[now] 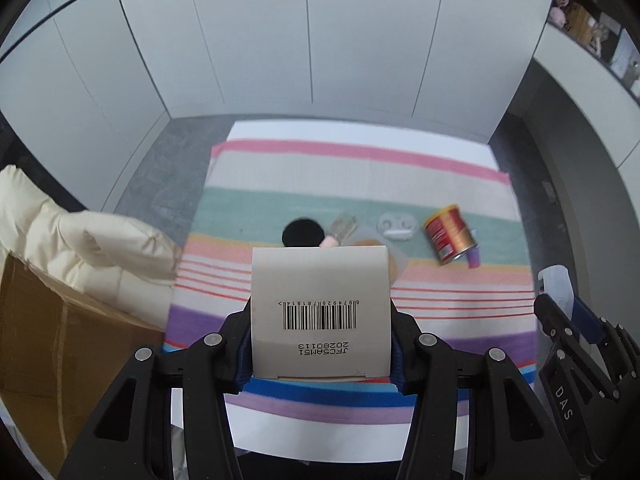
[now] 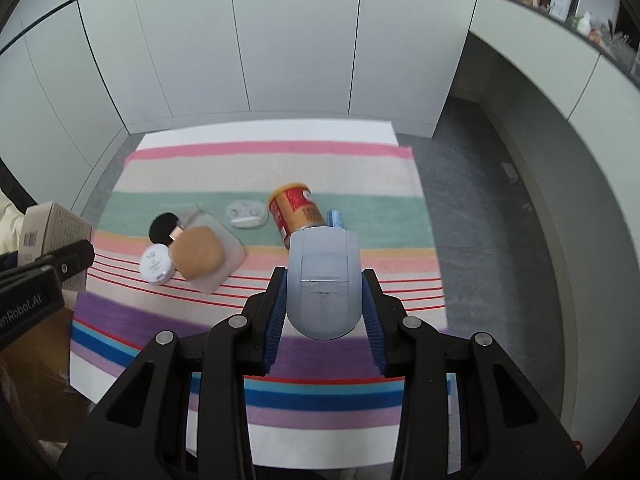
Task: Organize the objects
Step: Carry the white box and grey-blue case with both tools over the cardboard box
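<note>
Left claw (image 1: pixel 320 344): pinching white cardboard box with barcode (image 1: pixel 320 304), lifted above striped cloth (image 1: pixel 440 296).
Right claw (image 2: pixel 325 300): pinching pale blue plastic case (image 2: pixel 323 280), lifted above near-centre.
Red tin can (image 2: pixel 294 212): lying mid-cloth, toward the far edge.

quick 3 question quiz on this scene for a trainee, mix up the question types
1. True or false: the left gripper is shut on a white box with a barcode.
2. What does the right gripper hold? A) a red can B) a pale blue-grey flip-top container C) a black brush
3. Fill in: the red can lies on its ___ on the striped cloth.

Key: 1 true; 2 B, the pale blue-grey flip-top container; 3 side.
</note>
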Motion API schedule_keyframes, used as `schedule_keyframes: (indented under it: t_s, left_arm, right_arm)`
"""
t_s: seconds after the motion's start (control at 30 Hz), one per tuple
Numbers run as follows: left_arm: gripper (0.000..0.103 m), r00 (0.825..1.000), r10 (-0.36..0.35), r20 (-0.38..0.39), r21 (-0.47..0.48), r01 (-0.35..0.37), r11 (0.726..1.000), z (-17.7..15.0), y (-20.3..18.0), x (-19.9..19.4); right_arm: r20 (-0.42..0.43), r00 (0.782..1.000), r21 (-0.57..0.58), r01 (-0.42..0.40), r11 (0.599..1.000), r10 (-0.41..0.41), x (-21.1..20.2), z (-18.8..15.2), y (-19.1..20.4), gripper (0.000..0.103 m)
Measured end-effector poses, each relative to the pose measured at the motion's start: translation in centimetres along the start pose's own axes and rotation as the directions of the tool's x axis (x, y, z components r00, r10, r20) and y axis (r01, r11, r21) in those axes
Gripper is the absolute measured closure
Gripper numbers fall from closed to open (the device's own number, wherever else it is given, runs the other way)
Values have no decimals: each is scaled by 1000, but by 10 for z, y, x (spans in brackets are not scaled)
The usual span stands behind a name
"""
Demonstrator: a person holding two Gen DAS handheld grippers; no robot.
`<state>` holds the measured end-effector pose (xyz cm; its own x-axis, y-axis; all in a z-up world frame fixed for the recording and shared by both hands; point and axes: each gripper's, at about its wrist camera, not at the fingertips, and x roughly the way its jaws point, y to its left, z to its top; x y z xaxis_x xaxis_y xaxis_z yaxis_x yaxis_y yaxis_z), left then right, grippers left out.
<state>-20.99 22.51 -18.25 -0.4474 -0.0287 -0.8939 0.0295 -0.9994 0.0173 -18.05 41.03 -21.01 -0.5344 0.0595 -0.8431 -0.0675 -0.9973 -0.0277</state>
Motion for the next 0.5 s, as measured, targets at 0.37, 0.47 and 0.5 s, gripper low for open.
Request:
schedule_keyframes:
  t_s: [0.37, 0.47, 0.5]
  left_arm:
    - [50, 995, 50, 86, 46, -54, 997, 14, 28, -69]
    - [50, 993, 53, 105, 71, -61, 996, 8, 38, -85]
    - [50, 994, 48, 102, 72, -56, 996, 5, 42, -88]
  right_arm:
    - [70, 997, -33, -10, 999, 13, -79, 17, 21, 65]
    - [78, 997, -44, -7, 999, 10, -89, 16, 27, 65]
    - [76, 997, -47, -7, 999, 10, -92, 15, 29, 65]
